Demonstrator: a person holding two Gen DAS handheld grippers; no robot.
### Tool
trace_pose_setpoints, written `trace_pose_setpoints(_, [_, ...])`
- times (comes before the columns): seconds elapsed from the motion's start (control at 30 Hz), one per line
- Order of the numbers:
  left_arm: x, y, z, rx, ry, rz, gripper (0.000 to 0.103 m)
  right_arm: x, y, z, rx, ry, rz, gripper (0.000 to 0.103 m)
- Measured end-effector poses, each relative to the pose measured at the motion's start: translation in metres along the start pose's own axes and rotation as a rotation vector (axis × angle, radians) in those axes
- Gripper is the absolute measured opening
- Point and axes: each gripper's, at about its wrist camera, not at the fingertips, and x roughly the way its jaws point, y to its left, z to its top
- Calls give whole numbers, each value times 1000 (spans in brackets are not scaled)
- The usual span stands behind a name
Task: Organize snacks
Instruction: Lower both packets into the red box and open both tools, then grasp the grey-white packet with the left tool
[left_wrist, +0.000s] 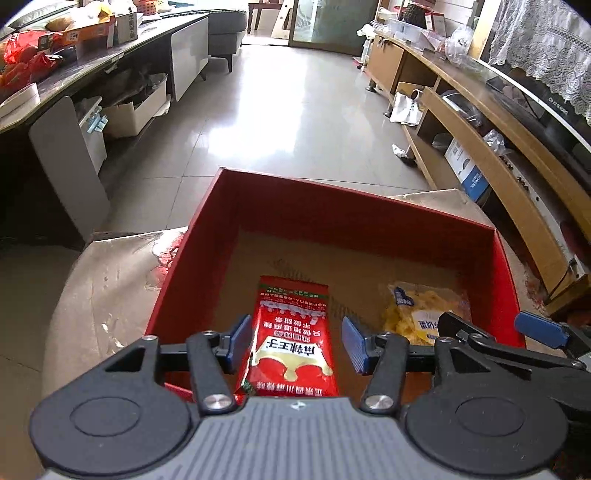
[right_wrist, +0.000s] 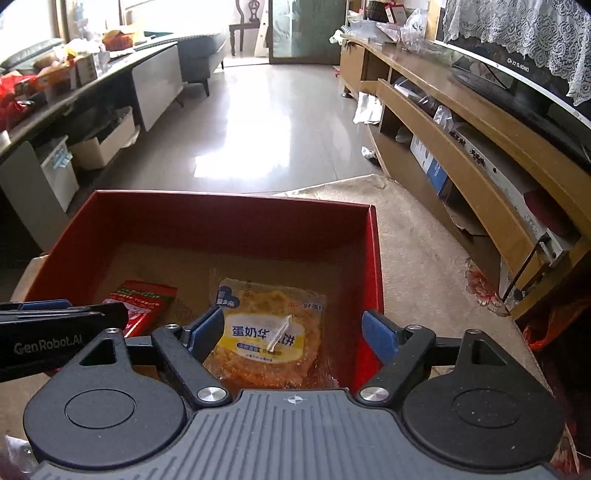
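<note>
Two hand-held grippers hang over an open red box (left_wrist: 354, 218) as snacks are sorted into it. At the bottom of the left wrist view, the left gripper (left_wrist: 295, 341) has its blue pads parted around a red sachet (left_wrist: 291, 332). The left pad sits right against the packet's curled edge while the right pad stands clear, so nothing is being squeezed; the sachet appears to lie on the box's brown cardboard floor, most likely just let go.

In the lower centre of the right wrist view, the right gripper (right_wrist: 291, 328) is spread wider still. A waffle packet (right_wrist: 266, 325) lies between its pads but is not pinched, resting flat in the box just beside the right-hand wall. Both tools tilt downward into the box, which suits a drop-off rather than a pick-up.

The sachet is glossy red with white Chinese lettering, a green band at its far end and a cream drip graphic. The waffle packet is clear film over golden rounds, with a yellow-and-white label and a blue heart badge.

The two snacks lie side by side, apart, in the near half of the box; its far half is bare. The box sits on a beige table (right_wrist: 417, 236), with a shiny tiled floor (right_wrist: 258, 122) beyond it.
</note>
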Motion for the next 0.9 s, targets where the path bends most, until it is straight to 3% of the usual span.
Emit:
trace_pose_setpoints(0.43, [-55, 25, -27, -24, -16, -56, 55, -45, 2, -21, 0, -32, 36, 88])
trace_pose_setpoints(0.67, [-73, 44, -59, 28, 16, -57, 59, -66, 9, -43, -6, -18, 72, 88])
trace_pose_setpoints(0.9, [-71, 58, -83, 117, 89, -108, 59, -80, 18, -67, -7, 26, 122, 89])
